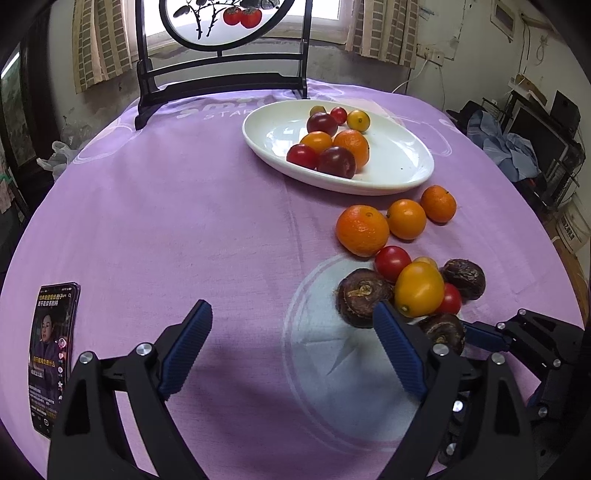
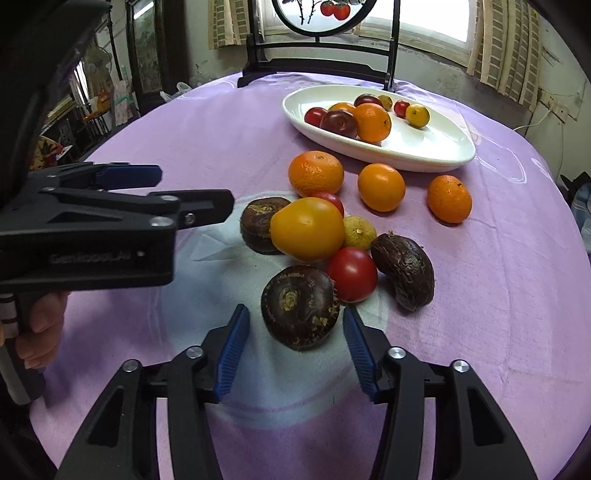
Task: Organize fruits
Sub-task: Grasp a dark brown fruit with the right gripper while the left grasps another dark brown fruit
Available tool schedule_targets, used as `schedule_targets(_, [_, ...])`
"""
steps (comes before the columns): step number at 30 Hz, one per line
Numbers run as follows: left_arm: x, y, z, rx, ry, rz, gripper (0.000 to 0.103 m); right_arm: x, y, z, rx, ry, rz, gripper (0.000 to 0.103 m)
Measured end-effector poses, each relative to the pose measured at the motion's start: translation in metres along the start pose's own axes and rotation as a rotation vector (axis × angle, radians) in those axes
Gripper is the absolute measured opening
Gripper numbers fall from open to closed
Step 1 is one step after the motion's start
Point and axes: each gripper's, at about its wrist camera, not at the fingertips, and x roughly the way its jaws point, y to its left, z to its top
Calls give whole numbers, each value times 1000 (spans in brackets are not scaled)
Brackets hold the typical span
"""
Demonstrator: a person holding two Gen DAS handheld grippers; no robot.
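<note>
A lived-in home room is showing here: a round table (image 1: 184, 221) is wearing a lilac cloth, checked curtains (image 1: 384, 33) are hanging by the window (image 1: 321, 11), a painted persimmon screen (image 1: 221, 22) is standing behind, a phone (image 1: 51, 354) is playing video

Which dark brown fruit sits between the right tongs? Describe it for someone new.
On the purple tablecloth, find the loose fruit cluster nearer than the white oval dish. The nearest piece, between the right tongs, is the one: a round dark brown fruit, scarred top facing the camera, unlike its two brown neighbours farther back.
</note>
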Motion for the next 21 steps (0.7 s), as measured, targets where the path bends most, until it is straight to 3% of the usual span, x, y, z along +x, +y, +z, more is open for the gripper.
schedule_targets(3, [2, 0, 0, 1, 5, 3, 87, -1, -1, 0, 8, -2, 2, 41])
schedule_targets(21, [23, -38, -8, 139, 55, 27, 87, -32, -44, -20, 128, -56, 47, 41])
